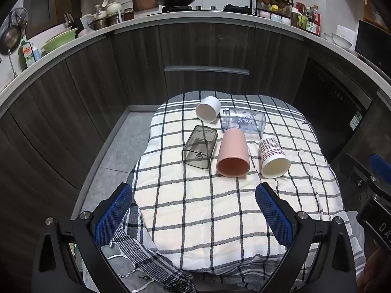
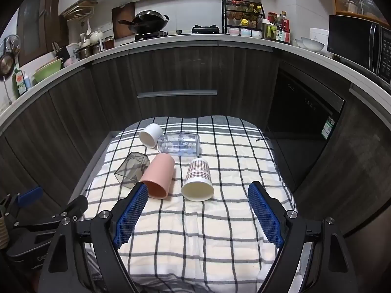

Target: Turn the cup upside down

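My right gripper (image 2: 198,211): spread wide, empty, hovering over the checked cloth (image 2: 207,232) on the bench. My left gripper (image 1: 194,210): likewise spread, empty. Ahead, all lying on their sides: patterned cup (image 2: 197,183) nearest, pink cup (image 2: 158,179) beside it, grey tumbler (image 2: 132,170), clear bottle (image 2: 179,144), white cup (image 2: 151,135). Risk: cups roll on the soft cloth; crowding may cause knocks.

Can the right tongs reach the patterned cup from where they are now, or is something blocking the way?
Probably yes. The right tongs are open, and the patterned cup lies on its side just ahead with only bare checked cloth between. The pink cup lies apart, to the left.
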{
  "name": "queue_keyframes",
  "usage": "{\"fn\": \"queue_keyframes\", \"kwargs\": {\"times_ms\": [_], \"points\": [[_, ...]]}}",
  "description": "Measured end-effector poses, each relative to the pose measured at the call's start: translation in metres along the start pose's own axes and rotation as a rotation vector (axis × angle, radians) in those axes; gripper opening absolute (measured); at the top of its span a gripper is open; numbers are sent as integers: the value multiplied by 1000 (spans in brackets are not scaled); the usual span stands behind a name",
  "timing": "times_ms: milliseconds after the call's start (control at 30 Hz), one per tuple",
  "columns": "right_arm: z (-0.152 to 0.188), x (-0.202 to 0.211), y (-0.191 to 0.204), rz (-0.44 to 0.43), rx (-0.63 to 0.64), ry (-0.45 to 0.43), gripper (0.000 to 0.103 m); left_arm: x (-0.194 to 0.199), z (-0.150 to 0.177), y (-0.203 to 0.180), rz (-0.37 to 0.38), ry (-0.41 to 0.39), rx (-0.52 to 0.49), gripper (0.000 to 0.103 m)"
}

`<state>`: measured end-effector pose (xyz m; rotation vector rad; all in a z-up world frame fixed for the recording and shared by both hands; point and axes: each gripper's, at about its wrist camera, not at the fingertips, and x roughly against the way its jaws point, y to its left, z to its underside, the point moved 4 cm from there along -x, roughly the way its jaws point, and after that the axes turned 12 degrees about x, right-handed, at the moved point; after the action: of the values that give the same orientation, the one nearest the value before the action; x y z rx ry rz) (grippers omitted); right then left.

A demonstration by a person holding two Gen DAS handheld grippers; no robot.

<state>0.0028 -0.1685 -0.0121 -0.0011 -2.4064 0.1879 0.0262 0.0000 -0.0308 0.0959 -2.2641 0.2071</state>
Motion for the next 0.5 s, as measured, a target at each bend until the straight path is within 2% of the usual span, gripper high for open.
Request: {"fn": "queue_keyframes", "kwargs": {"times_ms": [500], "points": [[1, 3, -2, -1, -5, -13, 84, 6, 2, 2, 7, -13, 9, 103]]}}
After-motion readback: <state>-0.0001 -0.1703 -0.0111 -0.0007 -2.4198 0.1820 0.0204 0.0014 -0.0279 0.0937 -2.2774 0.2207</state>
